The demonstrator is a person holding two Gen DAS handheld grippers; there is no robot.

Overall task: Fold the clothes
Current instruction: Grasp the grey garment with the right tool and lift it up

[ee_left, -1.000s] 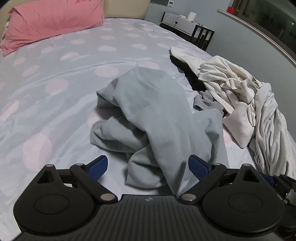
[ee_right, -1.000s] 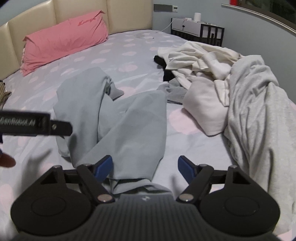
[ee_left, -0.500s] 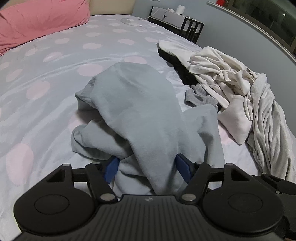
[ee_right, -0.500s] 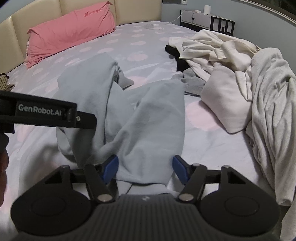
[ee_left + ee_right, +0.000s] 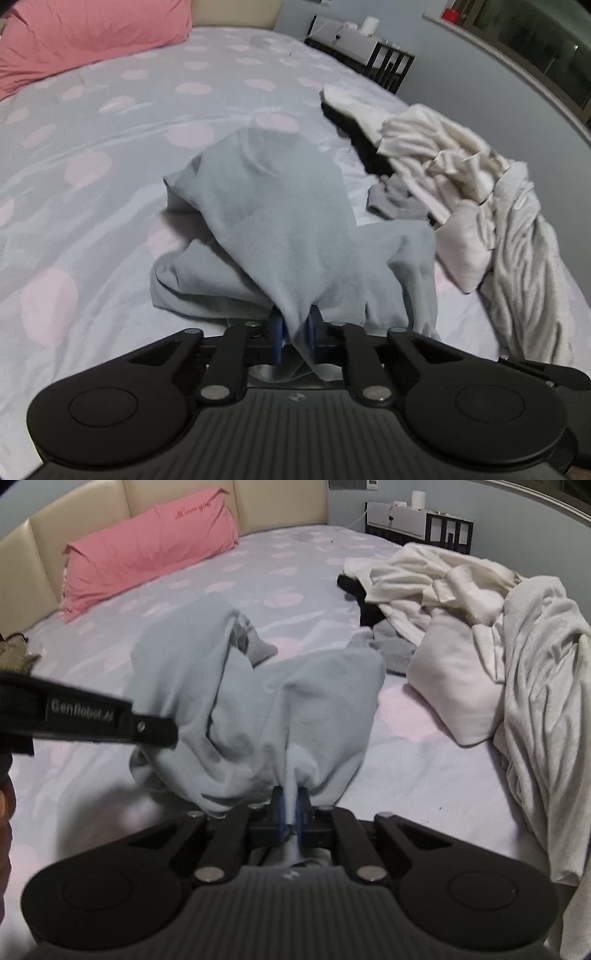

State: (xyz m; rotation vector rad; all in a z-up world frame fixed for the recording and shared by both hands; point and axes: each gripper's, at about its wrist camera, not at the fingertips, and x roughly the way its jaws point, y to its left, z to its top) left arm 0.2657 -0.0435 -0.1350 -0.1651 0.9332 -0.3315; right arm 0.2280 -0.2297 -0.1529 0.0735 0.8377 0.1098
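Observation:
A crumpled light blue-grey garment [image 5: 280, 229] lies on the bed in front of both grippers; it also shows in the right wrist view [image 5: 258, 701]. My left gripper [image 5: 294, 334] is shut on a near fold of it, cloth pinched between the blue pads. My right gripper [image 5: 291, 808] is shut on another near edge of the same garment. The left gripper's black body [image 5: 85, 720] shows at the left of the right wrist view, against the garment.
A pile of white and light grey clothes [image 5: 480, 206] with a dark item lies to the right, also in the right wrist view [image 5: 498, 635]. A pink pillow [image 5: 147, 554] sits by the cream headboard. The bed sheet [image 5: 92, 184] is pale with pink dots. A nightstand [image 5: 417, 520] stands behind.
Both grippers moved forward onto the blue-grey garment and closed, from wide open to shut on its near edges. The cloth has bunched and lifted slightly at the pinch points.

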